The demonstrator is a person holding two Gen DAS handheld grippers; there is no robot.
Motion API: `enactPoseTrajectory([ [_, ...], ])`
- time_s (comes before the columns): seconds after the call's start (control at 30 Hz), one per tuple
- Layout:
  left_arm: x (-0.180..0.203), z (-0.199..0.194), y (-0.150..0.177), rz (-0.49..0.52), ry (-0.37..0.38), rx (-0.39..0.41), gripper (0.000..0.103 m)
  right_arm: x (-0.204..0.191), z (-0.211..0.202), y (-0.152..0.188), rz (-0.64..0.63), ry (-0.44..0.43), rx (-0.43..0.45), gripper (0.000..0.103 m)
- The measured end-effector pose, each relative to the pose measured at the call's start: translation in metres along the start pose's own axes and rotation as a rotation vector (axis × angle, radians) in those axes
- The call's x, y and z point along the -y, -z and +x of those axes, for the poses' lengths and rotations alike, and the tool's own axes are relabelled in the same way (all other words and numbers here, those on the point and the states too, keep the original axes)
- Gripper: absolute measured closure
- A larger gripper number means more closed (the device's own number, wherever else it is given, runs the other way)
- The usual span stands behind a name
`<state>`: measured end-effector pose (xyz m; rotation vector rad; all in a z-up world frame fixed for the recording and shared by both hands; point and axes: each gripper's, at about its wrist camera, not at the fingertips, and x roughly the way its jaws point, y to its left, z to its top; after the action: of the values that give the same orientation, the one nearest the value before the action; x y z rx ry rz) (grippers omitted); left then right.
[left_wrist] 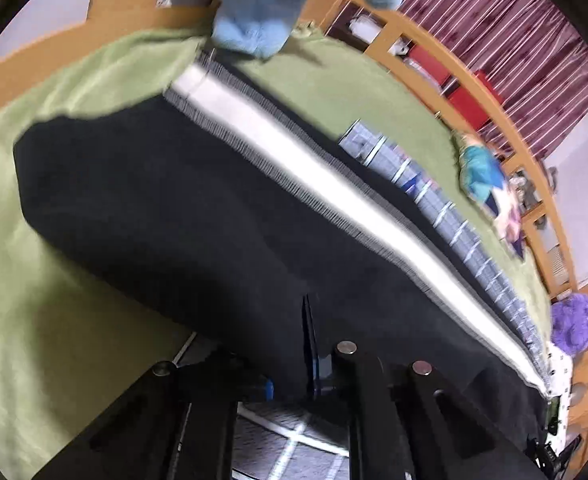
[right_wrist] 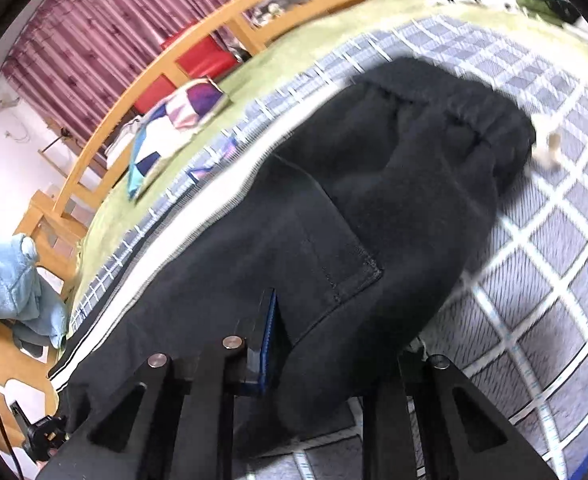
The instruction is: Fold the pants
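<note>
Black pants (left_wrist: 173, 200) with a white side stripe (left_wrist: 294, 152) lie stretched along a bed. In the left wrist view my left gripper (left_wrist: 312, 344) is shut on the near edge of a leg, and the cloth drapes over its fingertips. The right wrist view shows the pants' top end (right_wrist: 374, 184) with the gathered waistband (right_wrist: 454, 112) and a back pocket (right_wrist: 334, 248). My right gripper (right_wrist: 289, 340) is shut on a thick fold of cloth below the pocket. One blue-padded finger (right_wrist: 267, 320) shows; the other is hidden under the cloth.
Under the pants lie a grey checked blanket (right_wrist: 534, 260) and a green sheet (left_wrist: 33, 280). A wooden bed rail (right_wrist: 213, 28) runs along the far side. On the bed sit a light blue plush (left_wrist: 273, 8), a purple plush (left_wrist: 574, 324) and a colourful folded cloth (right_wrist: 181, 108).
</note>
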<state>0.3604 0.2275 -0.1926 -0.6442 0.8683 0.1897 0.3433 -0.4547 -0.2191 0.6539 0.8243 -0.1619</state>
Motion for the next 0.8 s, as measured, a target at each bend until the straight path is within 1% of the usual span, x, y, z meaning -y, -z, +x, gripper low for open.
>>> enactPoseTrajectory([
  [0.03,0.006,-0.008,-0.006,0.012,0.012,0.006,0.092,-0.006,-0.006,-0.005,-0.018,0.004,0.013,0.086],
  [0.07,0.012,-0.018,-0.013,0.027,0.023,0.022,0.092,-0.013,-0.013,-0.011,-0.038,0.005,0.031,0.095],
  [0.1,0.018,-0.027,-0.018,0.039,0.033,0.037,0.092,-0.023,-0.025,-0.02,-0.068,0.001,0.058,0.096],
  [0.2,0.034,-0.062,-0.022,0.089,0.043,0.081,0.092,-0.036,-0.06,-0.036,-0.082,-0.048,0.108,0.096],
  [0.27,0.035,-0.088,-0.015,0.109,0.063,0.091,0.092,-0.042,-0.089,-0.037,-0.137,-0.03,0.141,0.096],
  [0.33,0.029,-0.112,0.001,0.127,0.088,0.086,0.092,-0.032,-0.123,-0.029,-0.157,-0.037,0.156,0.096],
  [0.4,0.019,-0.131,0.028,0.158,0.095,0.064,0.092,-0.011,-0.153,-0.015,-0.165,-0.051,0.153,0.096],
  [0.43,0.012,-0.138,0.044,0.175,0.093,0.042,0.092,-0.001,-0.162,-0.008,-0.172,-0.043,0.143,0.096],
  [0.5,-0.007,-0.145,0.078,0.209,0.078,-0.009,0.092,0.024,-0.177,0.013,-0.198,-0.013,0.108,0.096],
  [0.53,-0.015,-0.143,0.098,0.228,0.061,-0.045,0.092,0.038,-0.183,0.027,-0.214,0.003,0.077,0.095],
  [0.6,-0.026,-0.134,0.122,0.266,0.021,-0.095,0.091,0.061,-0.184,0.053,-0.218,0.025,0.006,0.092],
  [0.63,-0.034,-0.127,0.135,0.279,-0.025,-0.122,0.087,0.073,-0.178,0.069,-0.212,0.039,-0.05,0.092],
  [0.67,-0.039,-0.126,0.142,0.274,-0.043,-0.135,0.078,0.082,-0.174,0.08,-0.2,0.046,-0.084,0.091],
  [0.7,-0.044,-0.125,0.146,0.263,-0.067,-0.145,0.073,0.093,-0.168,0.096,-0.172,0.046,-0.119,0.088],
  [0.73,-0.05,-0.13,0.149,0.247,-0.078,-0.138,0.064,0.1,-0.167,0.104,-0.156,0.047,-0.133,0.083],
  [0.77,-0.054,-0.136,0.15,0.236,-0.075,-0.124,0.056,0.109,-0.17,0.115,-0.133,0.048,-0.138,0.076],
  [0.8,-0.057,-0.142,0.15,0.229,-0.073,-0.109,0.052,0.115,-0.174,0.124,-0.119,0.045,-0.132,0.072],
])
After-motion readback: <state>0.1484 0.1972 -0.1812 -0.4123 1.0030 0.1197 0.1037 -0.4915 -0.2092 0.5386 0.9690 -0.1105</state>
